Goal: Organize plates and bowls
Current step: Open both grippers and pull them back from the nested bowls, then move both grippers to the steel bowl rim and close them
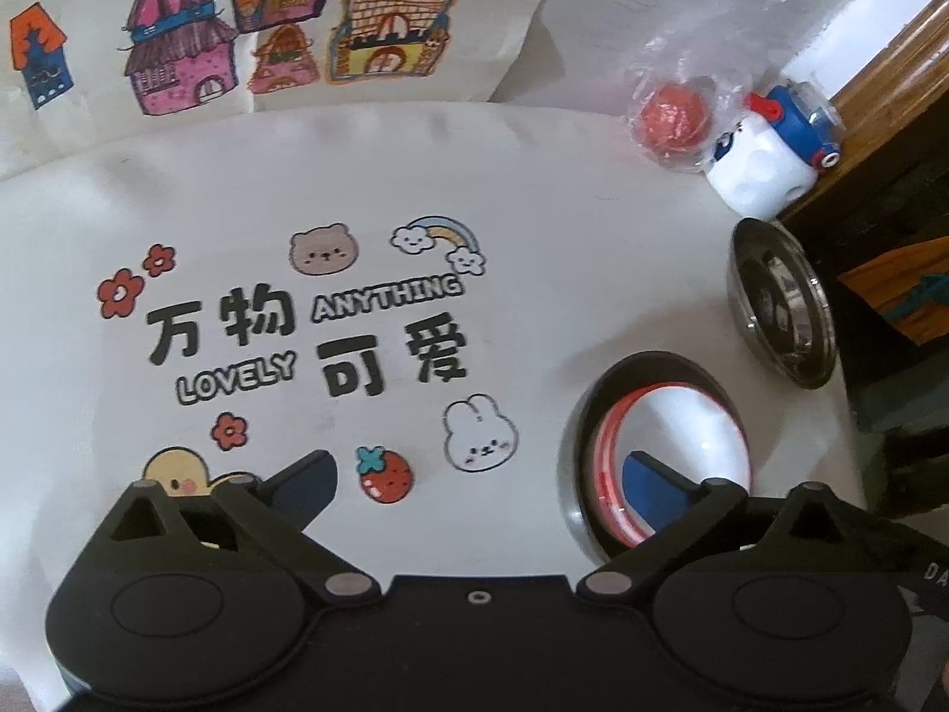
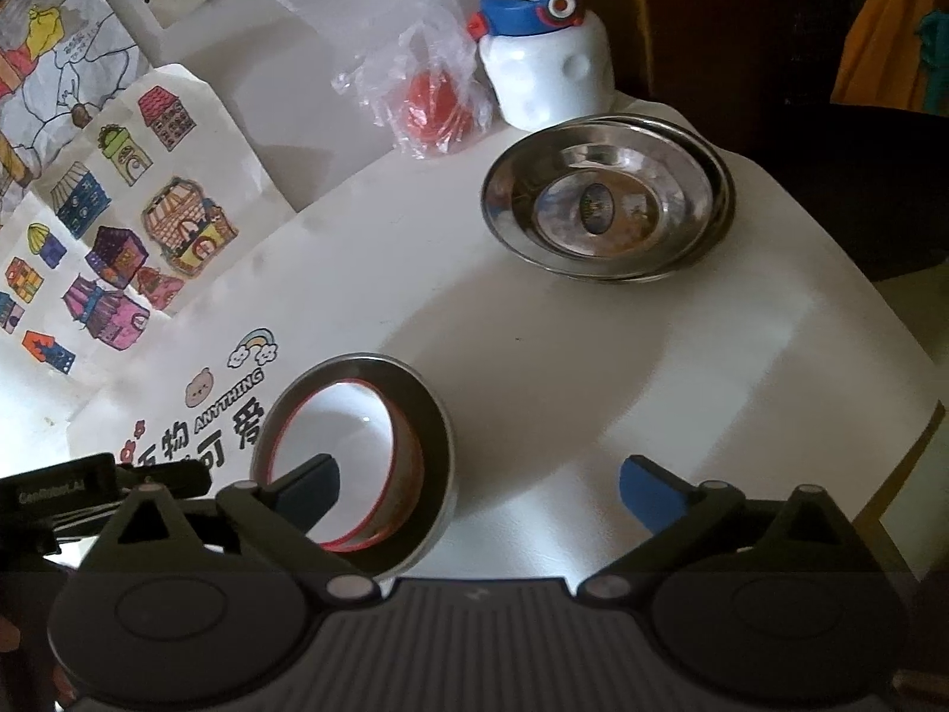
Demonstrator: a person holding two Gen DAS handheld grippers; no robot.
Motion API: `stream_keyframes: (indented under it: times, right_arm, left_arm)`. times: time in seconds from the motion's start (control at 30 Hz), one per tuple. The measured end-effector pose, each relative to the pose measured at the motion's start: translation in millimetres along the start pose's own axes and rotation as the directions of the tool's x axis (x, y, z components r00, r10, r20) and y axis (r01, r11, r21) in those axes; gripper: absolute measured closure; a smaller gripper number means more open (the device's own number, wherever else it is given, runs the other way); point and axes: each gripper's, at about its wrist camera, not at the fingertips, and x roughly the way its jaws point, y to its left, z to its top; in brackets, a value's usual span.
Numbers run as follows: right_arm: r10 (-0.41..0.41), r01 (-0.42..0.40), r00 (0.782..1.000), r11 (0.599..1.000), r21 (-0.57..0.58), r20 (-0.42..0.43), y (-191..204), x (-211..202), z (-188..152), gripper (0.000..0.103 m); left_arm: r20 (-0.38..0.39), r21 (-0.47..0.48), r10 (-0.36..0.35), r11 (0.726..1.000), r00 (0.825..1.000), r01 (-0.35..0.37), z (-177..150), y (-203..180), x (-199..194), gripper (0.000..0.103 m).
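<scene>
A white bowl (image 1: 682, 421) with a red rim sits nested inside a steel bowl (image 1: 572, 463) on the white table. My left gripper (image 1: 480, 483) is open and holds nothing; its right finger (image 1: 652, 483) overlaps the white bowl's mouth in the view. Two stacked steel plates (image 1: 783, 308) lie further right near the table edge. In the right wrist view the nested white bowl (image 2: 344, 427) and steel bowl (image 2: 436, 433) lie just ahead of the left finger (image 2: 308, 483) of my open, empty right gripper (image 2: 480, 489). The steel plates (image 2: 516, 202) sit farther ahead.
A white and blue water bottle (image 2: 545, 65) and a red ball in a clear plastic bag (image 2: 433, 101) stand behind the plates. Coloured drawings of houses (image 1: 237, 47) lean at the table's back. The table (image 2: 652, 356) drops off at the right onto a dark floor.
</scene>
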Motion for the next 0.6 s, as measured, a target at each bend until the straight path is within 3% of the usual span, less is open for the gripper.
stream_keyframes:
  times: [0.6]
  right_arm:
    - [-0.070,0.069,0.997,0.995,-0.066,-0.015,-7.2,-6.3,-10.9,0.000]
  left_arm:
    - [0.029,0.090,0.072,0.993,0.997,-0.075,-13.5,13.5,-4.8,0.001]
